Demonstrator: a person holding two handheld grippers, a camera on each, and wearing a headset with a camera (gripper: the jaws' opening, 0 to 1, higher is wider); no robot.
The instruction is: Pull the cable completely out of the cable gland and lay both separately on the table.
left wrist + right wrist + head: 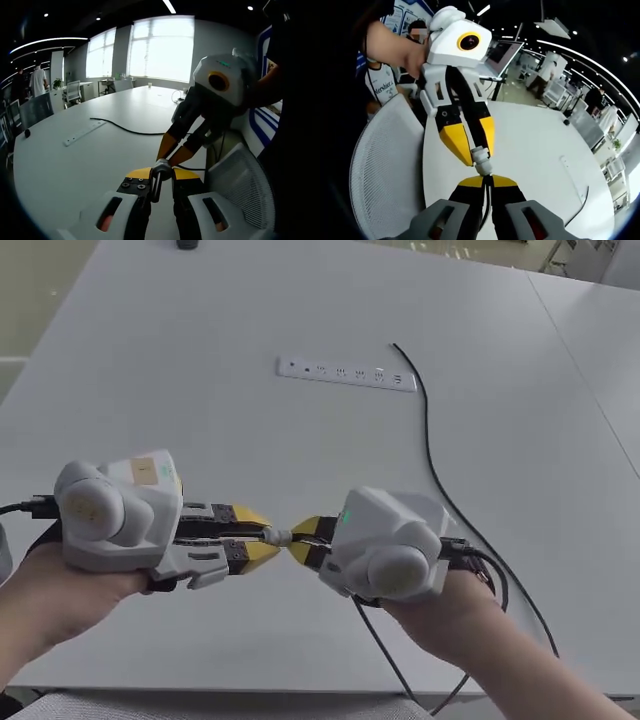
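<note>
Left gripper (266, 537) jaws clamp the cable gland (281, 536), likely rigid and light. We pinch the cable (485, 196), likely limp, just beside it in the right gripper (298, 539) jaws.

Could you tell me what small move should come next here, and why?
Probably draw the right gripper straight away from the left gripper: the left is shut on the cable gland, the right on the cable entering it.

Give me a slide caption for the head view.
Left tool grips the cable gland, right tool the cable, above the white table.
</note>
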